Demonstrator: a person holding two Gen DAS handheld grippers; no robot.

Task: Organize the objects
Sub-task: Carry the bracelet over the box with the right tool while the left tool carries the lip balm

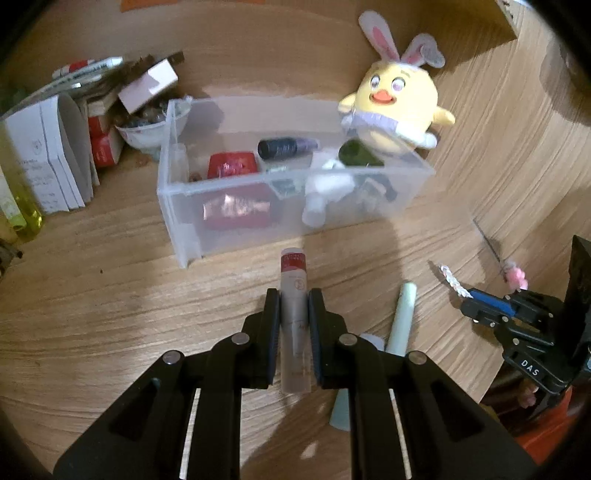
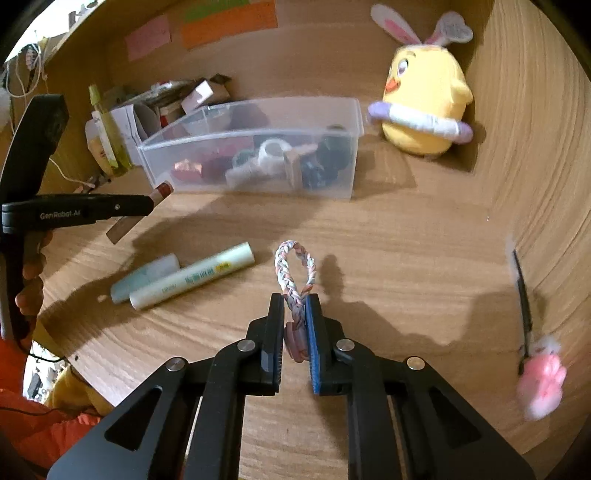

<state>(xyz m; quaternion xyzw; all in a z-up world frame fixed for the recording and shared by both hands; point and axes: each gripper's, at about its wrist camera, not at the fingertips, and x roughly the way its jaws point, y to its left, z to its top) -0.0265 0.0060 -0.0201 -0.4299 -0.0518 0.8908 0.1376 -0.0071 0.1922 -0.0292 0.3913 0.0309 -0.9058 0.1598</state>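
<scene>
Gripping tube (image 1: 293, 291) and braided band (image 2: 295, 269)

plush chick (image 2: 428, 107) (bunny ears) in corner | sticky notes (image 2: 229, 20) on wall

The left gripper (image 1: 293, 295), a black two-finger tool tilted downward toward the wooden desk top (image 1: 110, 288), has its jaws clamped on a slim white tube with a red cap (image 1: 293, 280). The right gripper (image 2: 295, 301), likewise angled down over the desk, pinches a braided pastel hair tie (image 2: 295, 266). A hand (image 2: 31, 273) grips the left tool's handle.
</scene>
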